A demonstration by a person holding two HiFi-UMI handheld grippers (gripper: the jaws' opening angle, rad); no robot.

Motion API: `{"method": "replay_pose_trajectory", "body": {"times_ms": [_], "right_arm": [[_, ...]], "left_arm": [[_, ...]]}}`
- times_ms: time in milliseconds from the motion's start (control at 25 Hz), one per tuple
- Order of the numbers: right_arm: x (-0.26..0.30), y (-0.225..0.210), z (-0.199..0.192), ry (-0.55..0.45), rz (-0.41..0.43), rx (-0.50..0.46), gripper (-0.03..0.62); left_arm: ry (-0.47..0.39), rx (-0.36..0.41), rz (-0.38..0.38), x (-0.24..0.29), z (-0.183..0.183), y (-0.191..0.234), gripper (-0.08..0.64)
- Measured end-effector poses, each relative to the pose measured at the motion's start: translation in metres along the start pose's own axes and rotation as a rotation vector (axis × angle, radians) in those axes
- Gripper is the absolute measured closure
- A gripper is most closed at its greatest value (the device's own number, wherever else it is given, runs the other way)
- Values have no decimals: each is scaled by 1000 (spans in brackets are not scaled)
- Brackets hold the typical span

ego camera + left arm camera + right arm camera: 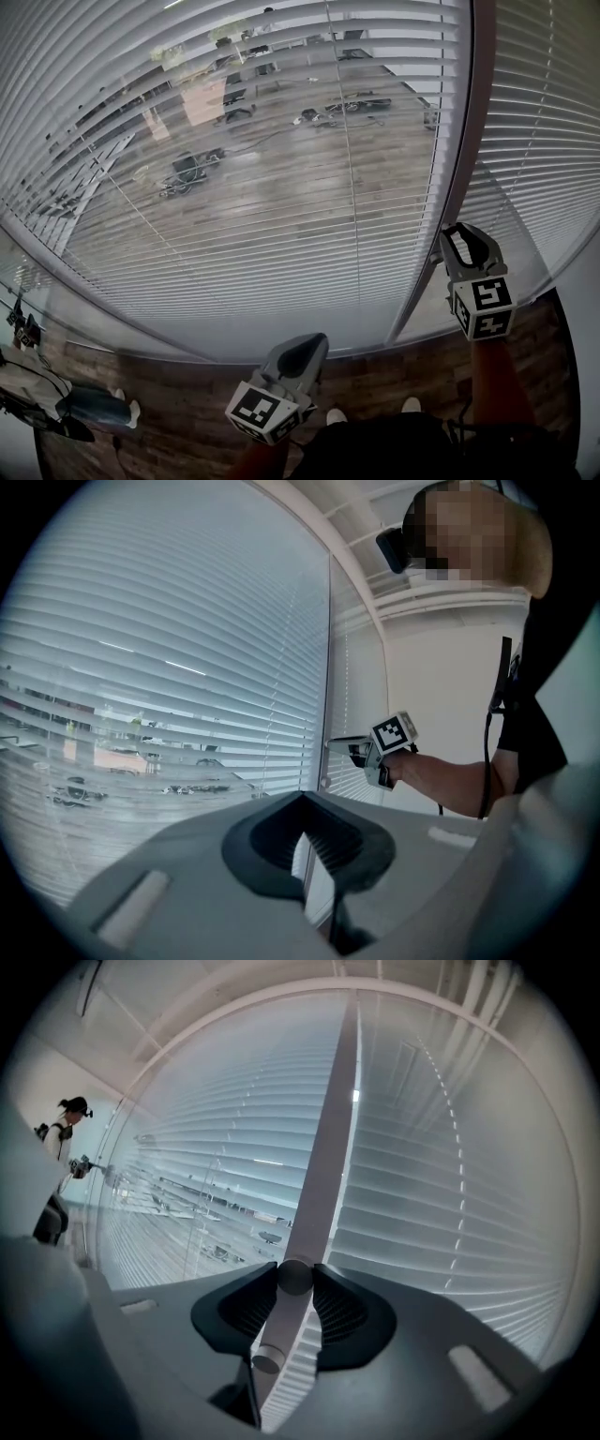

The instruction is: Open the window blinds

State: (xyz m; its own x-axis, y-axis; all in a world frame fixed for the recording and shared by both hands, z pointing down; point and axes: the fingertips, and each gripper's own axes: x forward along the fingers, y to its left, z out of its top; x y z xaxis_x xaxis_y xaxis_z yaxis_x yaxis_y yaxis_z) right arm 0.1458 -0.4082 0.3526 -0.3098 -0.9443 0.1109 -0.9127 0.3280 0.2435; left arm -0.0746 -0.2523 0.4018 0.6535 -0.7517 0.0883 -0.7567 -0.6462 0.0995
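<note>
Blinds: your right gripper, at four o'clock, clamps the tilt wand to rotate the slats; left gripper closed, empty.

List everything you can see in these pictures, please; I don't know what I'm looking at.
Blinds: two, white, lowered over the windows, one on each side of the post.
Window post: one, dark in the head view, upright between the blinds.
Rod: one, grey, between the right tool's jaws.
Floor: one, brown wood, below the windows.
Shoes: two, white toes, bottom of the head view.
Left tool: one, grey, jaws together, empty, held low.
Right tool: one, grey, closed on the rod, beside the post.
Marker cubes: two, black-and-white, one on each tool.
</note>
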Motion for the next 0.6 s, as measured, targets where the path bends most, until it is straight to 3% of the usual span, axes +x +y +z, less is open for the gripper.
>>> {"method": "replay_pose_trajectory", "body": {"times_ms": [600], "right_arm": [[0, 5, 0, 48, -100, -469, 443]], "left_arm": [[-16, -11, 4, 1, 6, -3, 560]]}}
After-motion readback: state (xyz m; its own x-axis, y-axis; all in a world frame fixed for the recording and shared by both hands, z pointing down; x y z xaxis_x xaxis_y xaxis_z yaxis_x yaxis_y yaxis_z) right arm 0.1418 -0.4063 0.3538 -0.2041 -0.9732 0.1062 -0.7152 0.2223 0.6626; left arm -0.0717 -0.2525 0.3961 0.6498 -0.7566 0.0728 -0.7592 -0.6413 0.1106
